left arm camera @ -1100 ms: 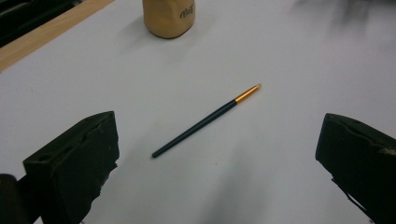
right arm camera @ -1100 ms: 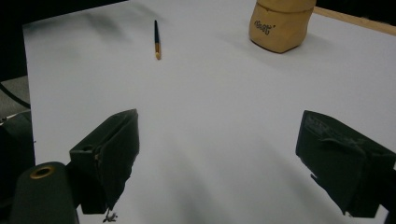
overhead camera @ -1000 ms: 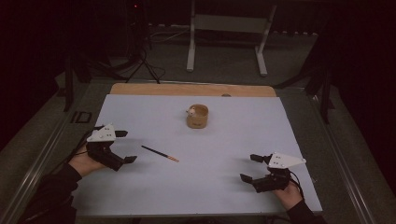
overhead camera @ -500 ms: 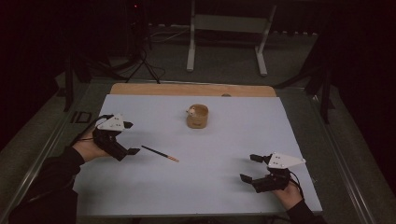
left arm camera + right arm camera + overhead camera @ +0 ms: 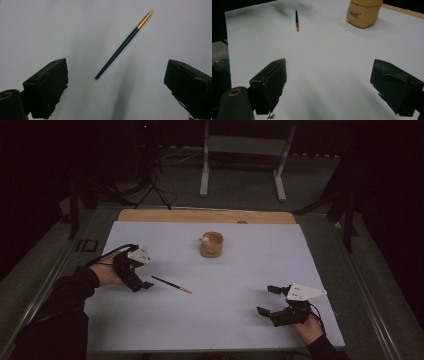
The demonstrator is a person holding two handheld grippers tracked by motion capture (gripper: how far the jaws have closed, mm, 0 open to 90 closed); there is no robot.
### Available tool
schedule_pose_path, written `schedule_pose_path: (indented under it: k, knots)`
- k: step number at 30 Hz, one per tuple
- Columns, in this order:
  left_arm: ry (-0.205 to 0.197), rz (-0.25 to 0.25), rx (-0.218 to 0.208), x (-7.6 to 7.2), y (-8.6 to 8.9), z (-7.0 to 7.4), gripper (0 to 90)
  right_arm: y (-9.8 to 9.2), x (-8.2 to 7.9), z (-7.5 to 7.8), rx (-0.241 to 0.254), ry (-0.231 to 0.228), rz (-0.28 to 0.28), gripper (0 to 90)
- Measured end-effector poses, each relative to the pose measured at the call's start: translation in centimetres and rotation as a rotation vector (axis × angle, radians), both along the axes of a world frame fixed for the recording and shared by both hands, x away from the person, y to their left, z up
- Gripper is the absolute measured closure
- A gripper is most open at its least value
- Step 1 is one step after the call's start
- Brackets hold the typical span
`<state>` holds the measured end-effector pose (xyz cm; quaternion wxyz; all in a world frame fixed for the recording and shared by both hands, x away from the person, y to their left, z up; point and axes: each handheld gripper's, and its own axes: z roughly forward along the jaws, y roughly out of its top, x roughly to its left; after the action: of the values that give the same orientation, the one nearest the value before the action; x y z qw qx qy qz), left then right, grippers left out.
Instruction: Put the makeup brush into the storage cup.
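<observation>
Dark surroundings frame a pale counter [image 5: 225, 310] with a wooden strip along its far edge, and metal stand legs rise from the floor beyond it. On the counter lies a slim dark brush [image 5: 171, 284] with an orange tip, left of the middle, flat and slanted, its dark end toward the left tongs [image 5: 142, 270] and its orange tip pointing toward the person's side and the centre. Those tongs, held in the left hand [image 5: 107, 272], hover just beside the dark end of the brush; their jaws have just been closing a little, yet they stand wide apart and released, with nothing pressed between them. From the left gripper view the brush [image 5: 123, 45] lies on the white surface ahead of the two black jaws, in the gap between them but beyond them, untouched. A tan cup [image 5: 211, 245] stands upright farther back near the middle of the counter, well apart from the brush. The right tongs [image 5: 272, 300] rest near the front right corner in the right hand [image 5: 310, 327], jaws spread and empty, far from both things. Along the right gripper view the brush [image 5: 297, 20] and the cup [image 5: 363, 12] show far off across the bare counter.
</observation>
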<state>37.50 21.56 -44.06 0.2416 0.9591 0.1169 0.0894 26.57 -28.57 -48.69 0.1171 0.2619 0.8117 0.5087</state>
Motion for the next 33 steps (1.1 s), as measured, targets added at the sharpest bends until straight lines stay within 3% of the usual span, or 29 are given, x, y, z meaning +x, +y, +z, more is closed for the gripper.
schedule_pose_path:
  k: [3,6,14,18,21,26,28,29,32,33]
  knots:
    - [0.006,-0.015,0.012,0.3,-0.3,-0.3,6.9,0.0,0.0,0.0,0.001,0.0,0.001,13.8]
    - [-0.011,-0.088,0.026,0.6,-0.7,-0.6,8.4,0.0,0.0,0.0,0.001,0.001,0.002,13.8]
    - [-0.01,-0.144,0.098,1.6,-1.2,-1.5,16.5,0.0,0.0,0.0,0.003,0.002,0.008,13.8]
    - [0.001,-0.158,0.111,1.9,-1.5,-1.7,21.1,0.0,0.0,-0.1,0.004,0.005,0.008,13.8]
    - [0.004,-0.175,0.146,2.2,-2.1,-1.9,22.4,0.0,0.1,-0.1,0.002,0.006,0.008,13.8]
    - [-0.015,-0.217,0.171,2.3,-3.0,-2.1,23.7,0.0,0.1,-0.1,0.004,0.009,0.008,13.9]
    - [-0.011,-0.235,0.177,2.4,-3.1,-2.1,29.2,0.0,0.1,-0.1,0.003,0.009,0.007,13.8]
    - [-0.012,-0.259,0.209,2.6,-3.4,-2.3,30.8,0.0,0.1,-0.1,0.003,0.011,0.007,13.8]
    - [0.002,-0.28,0.23,2.7,-3.5,-2.4,36.5,0.0,0.1,-0.1,0.004,0.011,0.008,13.8]
    - [0.009,-0.291,0.265,2.9,-3.5,-2.7,38.5,0.0,0.1,-0.2,0.004,0.011,0.008,13.8]
